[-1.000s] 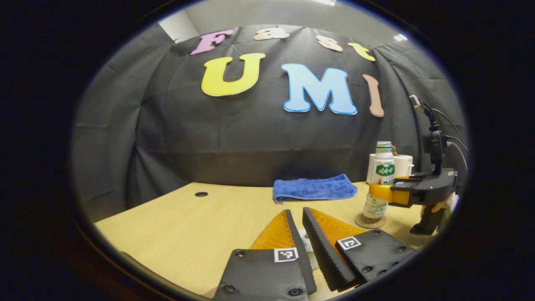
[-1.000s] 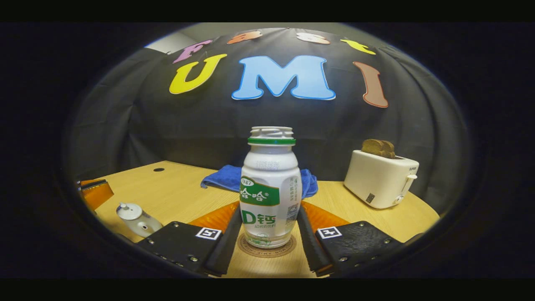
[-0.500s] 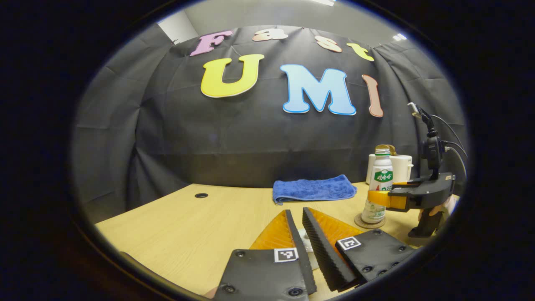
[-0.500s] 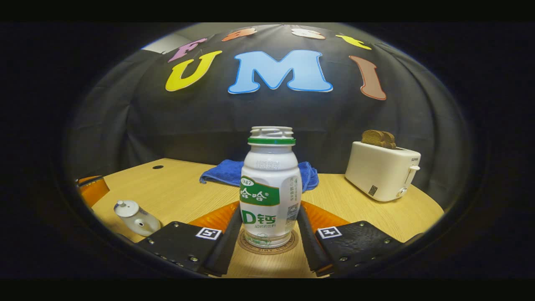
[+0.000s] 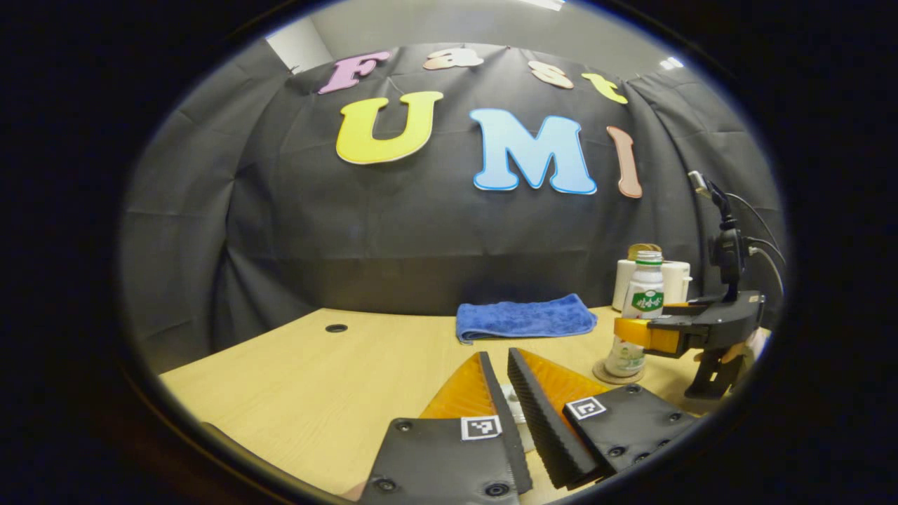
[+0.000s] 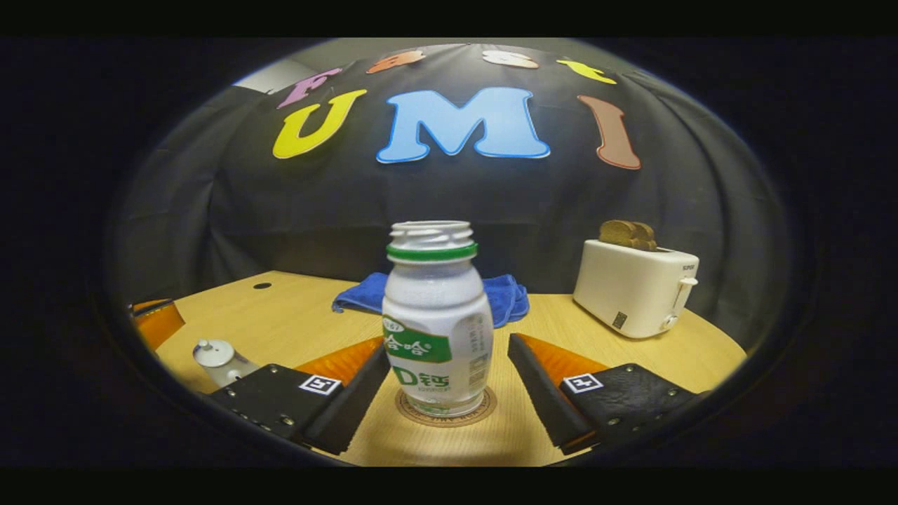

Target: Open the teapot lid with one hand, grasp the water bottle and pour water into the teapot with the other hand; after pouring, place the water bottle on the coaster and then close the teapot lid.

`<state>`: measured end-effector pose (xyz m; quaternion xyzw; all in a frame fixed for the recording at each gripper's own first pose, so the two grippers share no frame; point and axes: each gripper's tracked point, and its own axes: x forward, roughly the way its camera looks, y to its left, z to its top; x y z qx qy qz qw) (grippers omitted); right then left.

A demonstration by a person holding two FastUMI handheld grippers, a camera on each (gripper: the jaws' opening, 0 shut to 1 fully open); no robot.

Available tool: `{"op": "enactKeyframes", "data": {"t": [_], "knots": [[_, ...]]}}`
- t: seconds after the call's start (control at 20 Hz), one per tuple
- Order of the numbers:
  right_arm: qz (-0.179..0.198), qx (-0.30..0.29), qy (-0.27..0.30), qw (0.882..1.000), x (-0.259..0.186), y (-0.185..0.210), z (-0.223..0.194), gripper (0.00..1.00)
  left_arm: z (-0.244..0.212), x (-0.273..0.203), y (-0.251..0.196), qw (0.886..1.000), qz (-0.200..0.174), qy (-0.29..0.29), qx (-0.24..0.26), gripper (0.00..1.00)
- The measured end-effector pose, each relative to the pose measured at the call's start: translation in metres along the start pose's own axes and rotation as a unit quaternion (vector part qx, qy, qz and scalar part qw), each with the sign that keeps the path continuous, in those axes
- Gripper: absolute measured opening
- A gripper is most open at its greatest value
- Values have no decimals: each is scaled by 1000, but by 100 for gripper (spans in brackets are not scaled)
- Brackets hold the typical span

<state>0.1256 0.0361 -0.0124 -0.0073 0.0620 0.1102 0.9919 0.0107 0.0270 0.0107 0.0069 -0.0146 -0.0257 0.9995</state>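
The white water bottle (image 6: 436,330) with a green label stands upright and uncapped on the round coaster (image 6: 477,410). My right gripper (image 6: 447,348) is open, one finger on each side of the bottle and neither touching it. In the left gripper view that bottle (image 5: 635,319) and the right gripper (image 5: 635,335) stand at the far right. My left gripper (image 5: 498,354) has its fingers nearly together, and a small white piece that looks like the teapot lid is pinched between them. The white teapot (image 6: 223,359) sits low at the left, beside the left gripper (image 6: 158,322).
A folded blue towel (image 5: 525,317) lies at the back of the wooden table (image 5: 295,393). A white toaster (image 6: 635,287) with bread in it stands at the back right. A small cable hole (image 5: 336,327) marks the table's back left. A hand (image 5: 733,351) holds the right gripper.
The right gripper's fingers have spread apart and let go of the bottle, which now stands free on the coaster. The left gripper has not moved.
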Motion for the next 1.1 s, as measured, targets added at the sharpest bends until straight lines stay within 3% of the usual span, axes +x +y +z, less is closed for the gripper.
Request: {"op": "enactKeyframes", "data": {"t": [0.1,0.45,0.5,0.8,1.1], "knots": [[-4,2,-9,1000,-5,-2,4,99,2,-2,-2,1000,-1,-3,1,0],[-13,17,-33,999,-49,4,11,99,6,-22,-15,1000,-1,-18,10,0],[-16,19,-36,999,-59,6,11,99,5,-27,-18,1000,1,-20,11,21],[-40,22,-59,997,-114,12,7,99,-13,-53,-35,1000,-3,-4,3,20],[-51,10,-66,997,-142,25,-7,99,-21,-64,-43,1000,5,5,26,20]]}}
